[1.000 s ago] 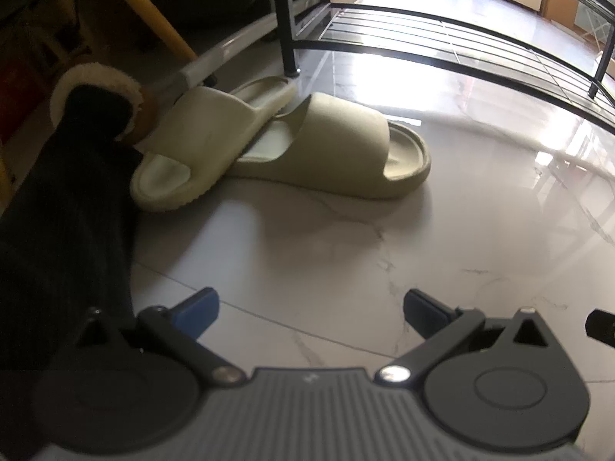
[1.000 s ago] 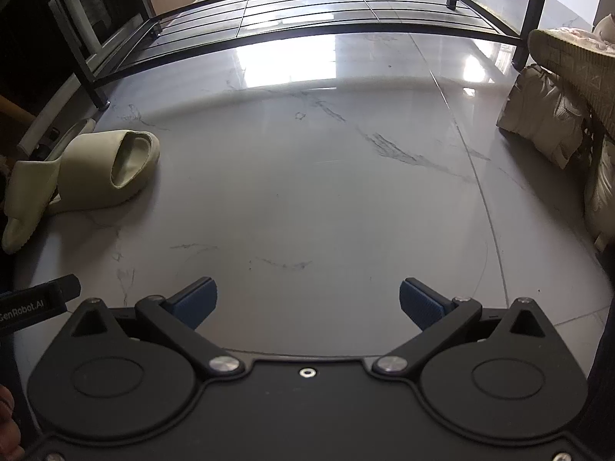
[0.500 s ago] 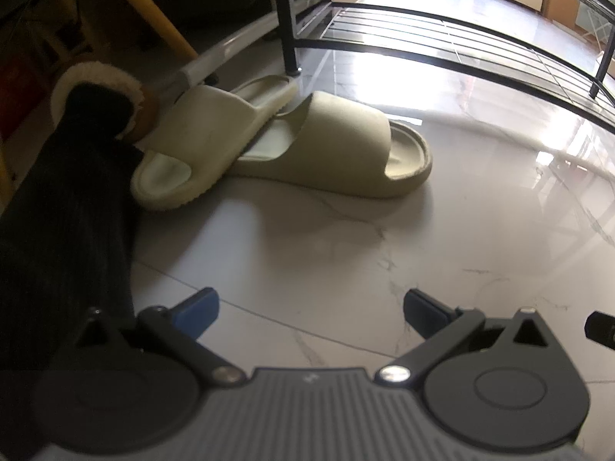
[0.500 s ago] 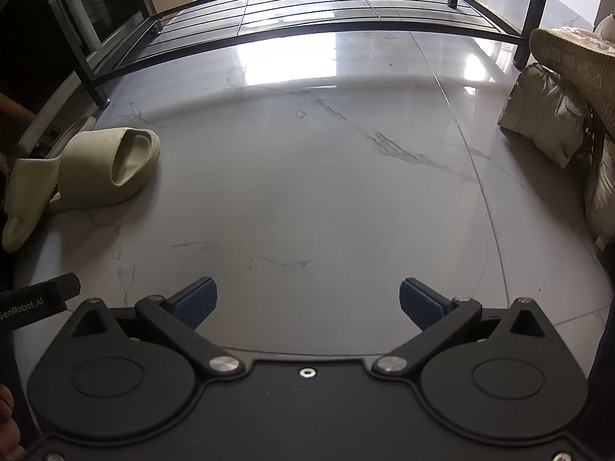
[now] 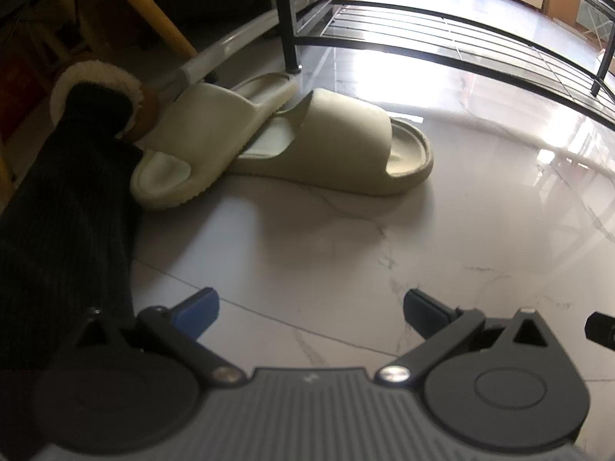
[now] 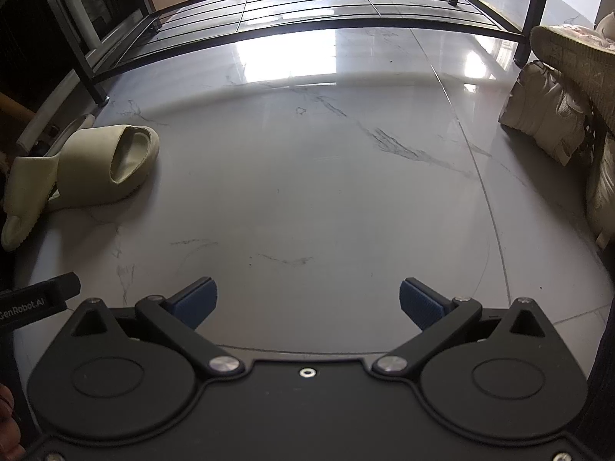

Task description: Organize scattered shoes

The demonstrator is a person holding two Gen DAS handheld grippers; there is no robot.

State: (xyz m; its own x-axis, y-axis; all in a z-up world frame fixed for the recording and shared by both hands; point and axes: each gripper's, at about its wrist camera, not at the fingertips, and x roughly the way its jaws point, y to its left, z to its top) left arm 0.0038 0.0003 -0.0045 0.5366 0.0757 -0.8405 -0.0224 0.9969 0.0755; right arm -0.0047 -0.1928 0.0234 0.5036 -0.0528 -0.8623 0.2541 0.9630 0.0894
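Left gripper [image 5: 310,309]: I hold it low over the marble floor [image 5: 346,253], blue-padded fingers [image 5: 200,309] spread wide apart, nothing between them.
Right gripper [image 6: 307,299]: same story here, pads [image 6: 417,303] well apart, only bare tile in the gap.
Nearer slide [image 5: 338,146]: a cream foam slipper, flat on its sole, ahead of my left gripper and slightly to its right, open toe facing right.
Second slide [image 5: 200,134]: same cream colour, just to the left of the first; its heel end lies over the heel end of the nearer one, so the two overlap and touch. Its toe points toward me and left.
Same pair from the right wrist: far out at the left edge, the nearer slide [image 6: 103,169] showing its toe opening, the other [image 6: 27,196] tilted against it.
Fuzzy slipper [image 5: 96,96]: brown with a pale fleece cuff, worn on a leg in dark ribbed fabric [image 5: 65,238], pressed against the second slide's side.
Shoe rack [image 5: 442,34]: black metal frame with a slatted bottom shelf, standing behind the slides; one leg comes down just beyond the second slide.
Sneakers [image 6: 546,115]: beige pair heaped at the right edge of my right view, well apart from the slides, one [image 6: 576,61] tipped up over the other, sole showing.
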